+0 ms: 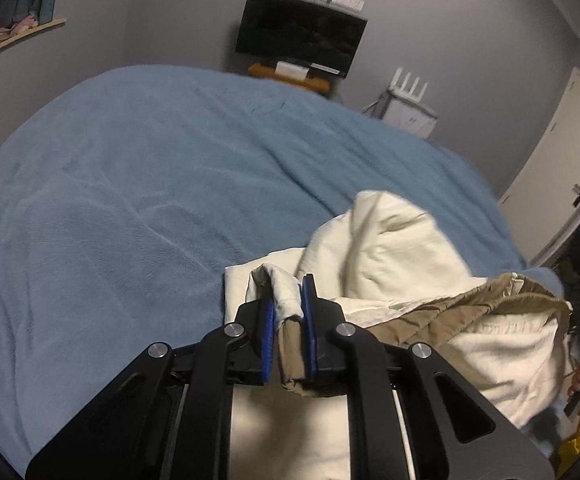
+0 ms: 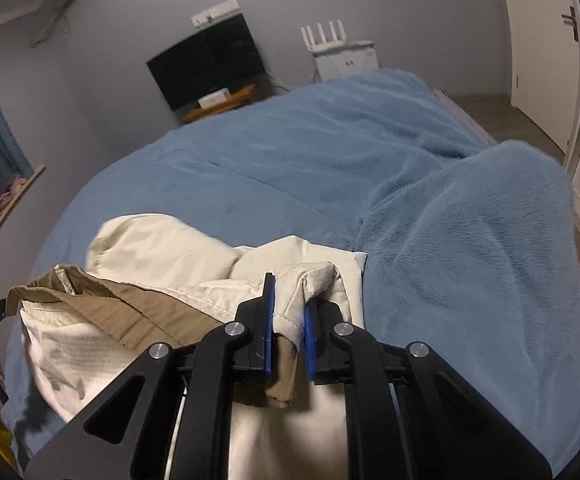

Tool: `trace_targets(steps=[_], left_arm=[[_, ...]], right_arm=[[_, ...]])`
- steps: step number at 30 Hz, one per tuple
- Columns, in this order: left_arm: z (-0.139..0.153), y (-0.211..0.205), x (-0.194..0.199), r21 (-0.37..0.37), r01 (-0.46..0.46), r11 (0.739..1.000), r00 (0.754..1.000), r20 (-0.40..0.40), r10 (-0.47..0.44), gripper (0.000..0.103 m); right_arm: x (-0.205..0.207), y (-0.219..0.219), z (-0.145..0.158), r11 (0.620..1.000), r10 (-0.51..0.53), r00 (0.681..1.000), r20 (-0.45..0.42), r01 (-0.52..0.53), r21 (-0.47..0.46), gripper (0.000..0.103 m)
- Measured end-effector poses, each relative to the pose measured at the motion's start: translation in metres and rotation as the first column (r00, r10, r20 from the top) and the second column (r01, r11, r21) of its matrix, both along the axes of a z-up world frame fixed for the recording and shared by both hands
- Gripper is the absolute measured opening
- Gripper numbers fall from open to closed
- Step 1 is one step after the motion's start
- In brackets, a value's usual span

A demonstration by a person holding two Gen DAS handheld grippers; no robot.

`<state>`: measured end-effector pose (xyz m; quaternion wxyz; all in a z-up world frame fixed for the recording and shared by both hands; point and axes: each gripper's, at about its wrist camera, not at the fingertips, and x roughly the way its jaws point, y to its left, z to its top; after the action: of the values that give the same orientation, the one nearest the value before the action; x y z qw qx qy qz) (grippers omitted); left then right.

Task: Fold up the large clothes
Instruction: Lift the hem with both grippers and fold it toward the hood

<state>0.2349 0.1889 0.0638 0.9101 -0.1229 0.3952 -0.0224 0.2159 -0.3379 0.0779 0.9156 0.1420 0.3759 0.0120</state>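
Each gripper, left gripper (image 1: 288, 312) and right gripper (image 2: 288, 312), clamps the cream garment (image 1: 386, 240) edge, which may slip if pulled unevenly over the bed (image 1: 129, 200).

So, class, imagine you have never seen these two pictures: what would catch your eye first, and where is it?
First the crumpled cream garment with a khaki-brown lining, lying at the near edge of the wide fluffy blue blanket that covers the bed. Then the two black grippers with blue pads, left gripper and right gripper, each shut on a bunched fold of it. Behind, a dark flat television stands against the grey wall.
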Motion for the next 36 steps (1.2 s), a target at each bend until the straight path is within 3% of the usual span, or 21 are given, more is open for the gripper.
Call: trace_targets(steps=[5,10,19,20,22,23,24,25,27,29,32,36], left_arm=[[-0.037,0.008,0.036,-0.015,-0.032,0.999,0.998,-0.059,0.031,0.013],[-0.059,0.002,0.058,0.009,-0.031,0.999,0.997,-0.066,0.032,0.013],[-0.083,0.0,0.06,0.019,-0.021,1.0,0.997,-0.07,0.023,0.017],[-0.082,-0.002,0.057,0.021,-0.017,1.0,0.998,-0.063,0.018,0.02],[-0.079,-0.003,0.051,-0.009,0.002,1.0,0.999,-0.052,-0.002,0.047],[-0.072,-0.002,0.042,-0.021,-0.006,1.0,1.0,-0.026,0.005,0.079],[-0.065,-0.003,0.035,-0.016,-0.016,1.0,1.0,0.005,0.017,0.091],[-0.057,-0.005,0.026,-0.016,-0.001,1.0,0.999,0.037,0.002,0.091],[-0.046,-0.012,0.012,-0.018,0.027,0.999,0.998,0.055,-0.026,0.091],[-0.038,-0.022,-0.004,-0.025,0.058,0.998,0.996,0.067,-0.057,0.091],[-0.035,-0.044,-0.029,-0.01,0.118,0.993,0.992,0.057,-0.117,0.092],[-0.044,-0.086,-0.068,0.062,0.228,0.972,0.973,0.012,-0.229,0.094]], right_arm=[[0.04,0.003,-0.032,1.0,-0.026,0.999,-0.042,0.026,-0.012,0.01],[0.063,0.006,-0.056,0.996,-0.026,0.997,-0.071,0.02,-0.085,0.01],[0.077,0.003,-0.087,0.999,-0.011,0.992,-0.129,0.005,-0.042,0.011],[0.078,0.002,-0.088,0.999,-0.007,0.992,-0.129,0.003,-0.036,0.013],[0.074,0.001,-0.084,1.0,0.0,0.993,-0.121,-0.003,-0.023,0.017],[0.069,0.002,-0.079,1.0,0.003,0.994,-0.11,-0.005,-0.018,0.021],[0.066,0.003,-0.076,1.0,0.004,0.995,-0.099,-0.006,-0.016,0.028],[0.058,0.006,-0.069,1.0,0.007,0.997,-0.08,-0.009,-0.019,0.033],[0.043,0.013,-0.057,0.999,0.011,0.999,-0.042,-0.013,-0.036,0.064],[0.026,0.024,-0.04,0.995,-0.006,1.0,0.022,0.008,-0.104,0.077],[-0.007,0.051,-0.017,0.972,0.018,0.994,0.106,0.008,-0.235,0.081],[-0.042,0.089,-0.019,0.955,0.144,0.988,0.059,-0.123,-0.271,0.084]])
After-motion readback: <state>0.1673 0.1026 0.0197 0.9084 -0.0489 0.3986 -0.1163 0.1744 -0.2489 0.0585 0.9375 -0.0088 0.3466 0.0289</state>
